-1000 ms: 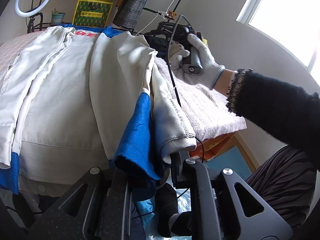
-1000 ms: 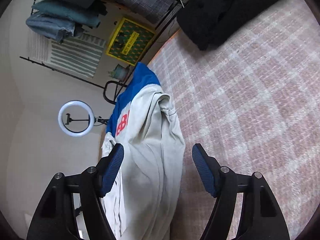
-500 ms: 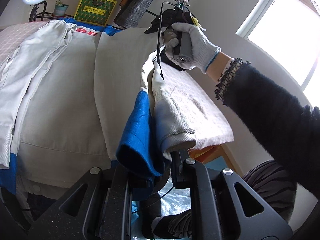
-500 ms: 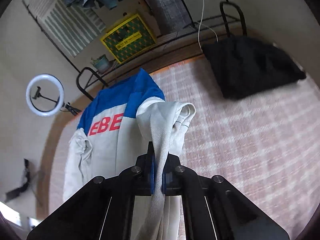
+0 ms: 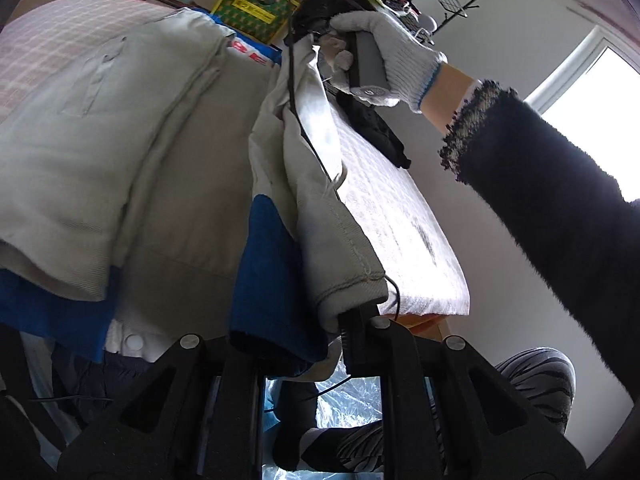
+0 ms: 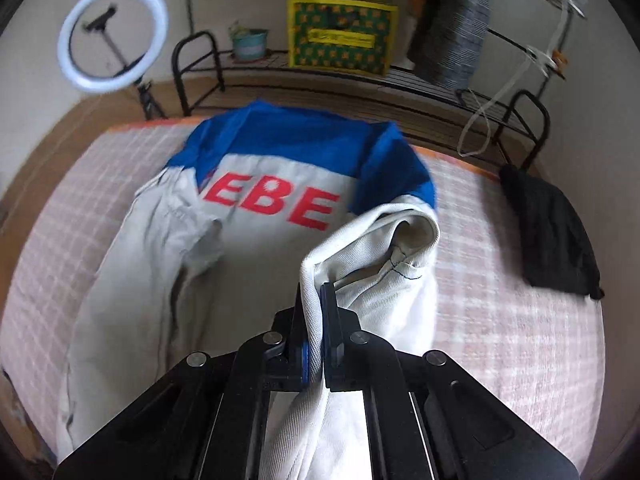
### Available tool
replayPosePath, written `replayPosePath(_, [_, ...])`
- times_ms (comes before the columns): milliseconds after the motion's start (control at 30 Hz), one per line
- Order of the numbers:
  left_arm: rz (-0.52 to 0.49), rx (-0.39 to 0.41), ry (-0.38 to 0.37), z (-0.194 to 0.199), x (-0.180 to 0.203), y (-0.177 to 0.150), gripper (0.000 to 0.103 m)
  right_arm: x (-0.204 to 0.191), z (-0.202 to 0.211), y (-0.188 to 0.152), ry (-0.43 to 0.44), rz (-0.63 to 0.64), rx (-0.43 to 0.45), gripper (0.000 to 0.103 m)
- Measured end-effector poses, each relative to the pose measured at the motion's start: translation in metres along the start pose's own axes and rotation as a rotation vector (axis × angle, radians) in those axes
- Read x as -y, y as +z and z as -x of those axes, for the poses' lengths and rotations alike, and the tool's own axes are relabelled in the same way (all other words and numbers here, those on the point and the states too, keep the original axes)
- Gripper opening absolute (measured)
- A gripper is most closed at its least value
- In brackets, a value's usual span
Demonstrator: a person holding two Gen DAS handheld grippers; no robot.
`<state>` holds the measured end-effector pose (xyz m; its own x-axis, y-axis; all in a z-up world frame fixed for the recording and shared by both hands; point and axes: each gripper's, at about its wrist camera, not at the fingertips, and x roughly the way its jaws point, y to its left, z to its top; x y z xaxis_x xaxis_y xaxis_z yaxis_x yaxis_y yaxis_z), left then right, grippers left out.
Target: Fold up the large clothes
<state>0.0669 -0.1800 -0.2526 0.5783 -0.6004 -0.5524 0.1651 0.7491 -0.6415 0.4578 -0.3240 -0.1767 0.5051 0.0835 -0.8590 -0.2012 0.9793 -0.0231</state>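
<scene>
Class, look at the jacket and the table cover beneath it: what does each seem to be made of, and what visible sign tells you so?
Jacket: probably sturdy matte cotton twill; diagonal ribbing shows. Table cover: seemingly soft woven cloth, pink-and-white check, slightly fuzzy.

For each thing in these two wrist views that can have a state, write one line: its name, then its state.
Jacket: spread on the bed, right sleeve lifted.
Right sleeve: pinched, raised off the bed.
Left gripper: shut on the sleeve cuff.
Right gripper: shut on the sleeve.
Ring light: lit.
Black garment: folded, lying apart.
</scene>
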Motion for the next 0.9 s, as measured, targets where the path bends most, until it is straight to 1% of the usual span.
replayPosePath(100, [0.032, -0.002, 0.014, 0.0, -0.012, -0.001, 0.013, -0.037, -0.024, 0.001, -0.023, 0.078, -0.039, 0.003])
replayPosePath(233, [0.076, -0.011, 0.032, -0.001, -0.028, -0.004, 0.013, -0.074, -0.058, -0.008, -0.051, 0.151, -0.088, 0.004])
replayPosePath(333, [0.089, -0.013, 0.042, -0.001, -0.034, -0.007, 0.013, -0.089, -0.073, -0.014, -0.061, 0.172, -0.097, 0.004])
replayPosePath(367, [0.091, -0.016, 0.046, -0.002, -0.035, -0.007, 0.013, -0.091, -0.075, -0.015, -0.061, 0.174, -0.089, 0.007])
replayPosePath(433, [0.086, -0.022, 0.053, -0.006, -0.034, -0.004, 0.013, -0.089, -0.073, -0.015, -0.034, 0.177, -0.085, 0.009])
replayPosePath(467, [0.075, -0.025, 0.062, -0.005, -0.033, -0.005, 0.014, -0.085, -0.07, -0.014, -0.005, 0.166, -0.092, 0.011])
replayPosePath(500, [0.066, -0.025, 0.07, -0.004, -0.032, -0.005, 0.016, -0.08, -0.066, -0.013, 0.036, 0.148, -0.097, 0.013])
replayPosePath(567, [0.065, -0.031, 0.08, -0.001, -0.03, -0.007, 0.018, -0.063, -0.048, -0.011, 0.166, 0.074, -0.095, 0.015])
replayPosePath(600, [0.063, -0.038, 0.081, 0.0, -0.03, -0.007, 0.021, -0.053, -0.034, -0.012, 0.249, 0.033, -0.083, 0.016])
replayPosePath(633, [0.051, -0.043, 0.093, 0.003, -0.028, -0.008, 0.022, -0.042, -0.018, -0.013, 0.312, -0.003, -0.06, 0.018])
replayPosePath(667, [0.039, -0.042, 0.103, 0.005, -0.026, -0.009, 0.024, -0.033, -0.003, -0.015, 0.353, -0.032, -0.034, 0.024])
replayPosePath(700, [0.026, -0.043, 0.112, 0.009, -0.025, -0.011, 0.027, -0.023, 0.015, -0.019, 0.392, -0.056, -0.004, 0.025])
replayPosePath(733, [0.017, -0.048, 0.117, 0.012, -0.024, -0.012, 0.028, -0.013, 0.034, -0.024, 0.41, -0.069, 0.025, 0.025])
replayPosePath(800, [0.0, -0.06, 0.116, 0.02, -0.022, -0.015, 0.029, 0.002, 0.067, -0.034, 0.415, -0.089, 0.067, 0.025])
replayPosePath(900, [-0.031, -0.07, 0.116, 0.037, -0.021, -0.021, 0.029, 0.028, 0.119, -0.057, 0.437, -0.124, 0.127, 0.025])
